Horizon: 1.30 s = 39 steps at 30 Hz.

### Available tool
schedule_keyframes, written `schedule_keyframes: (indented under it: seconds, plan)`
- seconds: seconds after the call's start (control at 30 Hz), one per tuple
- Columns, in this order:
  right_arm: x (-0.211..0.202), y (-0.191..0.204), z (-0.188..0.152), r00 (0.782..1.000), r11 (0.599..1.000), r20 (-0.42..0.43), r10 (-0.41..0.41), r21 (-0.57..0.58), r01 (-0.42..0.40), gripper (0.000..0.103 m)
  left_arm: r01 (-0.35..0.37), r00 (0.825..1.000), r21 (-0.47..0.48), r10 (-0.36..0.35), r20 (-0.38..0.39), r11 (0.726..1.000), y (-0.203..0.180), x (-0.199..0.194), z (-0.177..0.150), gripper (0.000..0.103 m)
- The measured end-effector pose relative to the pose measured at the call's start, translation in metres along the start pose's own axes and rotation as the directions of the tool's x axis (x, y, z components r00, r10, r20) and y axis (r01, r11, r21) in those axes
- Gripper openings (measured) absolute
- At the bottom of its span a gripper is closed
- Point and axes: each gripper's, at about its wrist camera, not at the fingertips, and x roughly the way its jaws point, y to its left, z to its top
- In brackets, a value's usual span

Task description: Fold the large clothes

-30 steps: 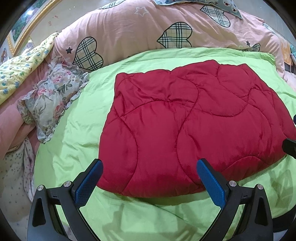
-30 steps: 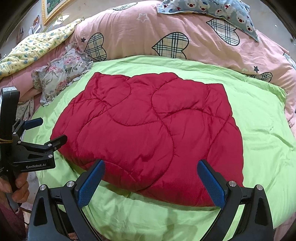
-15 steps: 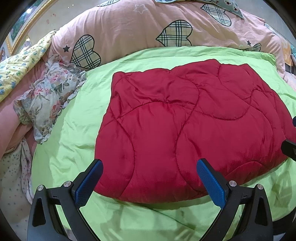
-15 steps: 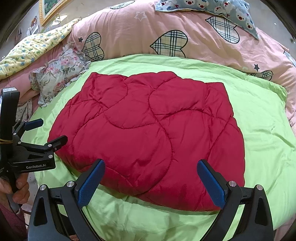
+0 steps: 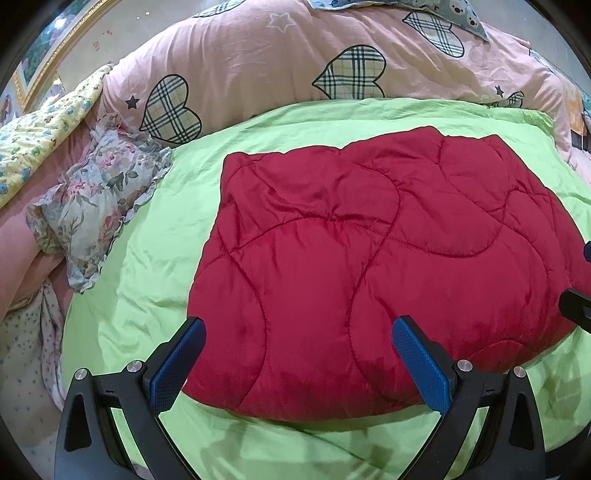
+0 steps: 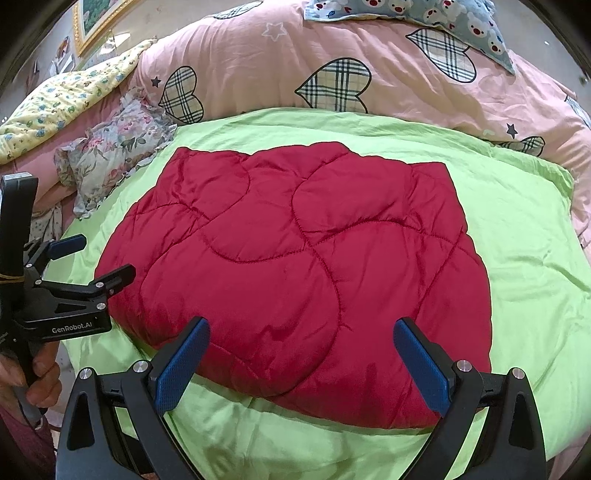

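A red quilted garment (image 5: 369, 266) (image 6: 295, 273) lies folded into a thick rectangle on a lime green bedspread (image 5: 147, 266) (image 6: 524, 266). My left gripper (image 5: 295, 358) hovers open over the garment's near left edge, nothing between its blue pads. My right gripper (image 6: 299, 362) hovers open over the near right edge, also holding nothing. In the right wrist view the left gripper (image 6: 92, 258) shows at the far left with a hand (image 6: 40, 376) on its handle. A black tip of the right gripper (image 5: 576, 306) peeks in at the left wrist view's right border.
A pink duvet with plaid hearts (image 5: 295, 66) (image 6: 332, 66) is piled behind the green spread. A floral ruffled pillow (image 5: 96, 199) (image 6: 118, 147) and a yellow flowered quilt (image 5: 37, 129) (image 6: 66, 96) lie at the left. A bear-print pillow (image 6: 424, 14) sits at the top.
Both grippers have eased slightly forward and lower toward the garment's near edge. The garment itself has not moved, and both grippers stay open.
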Motion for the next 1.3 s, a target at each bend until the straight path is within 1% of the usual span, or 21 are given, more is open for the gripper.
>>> schedule_keyframes:
  seconds: [1.3]
  plan:
    - [0.0009,-0.0021,0.0035,1.000,1.000,0.002,0.002,0.004,-0.002,0.100,0.017,1.000,-0.016,-0.017,-0.006,1.000,0.0041,0.0040,0.0029,0.102]
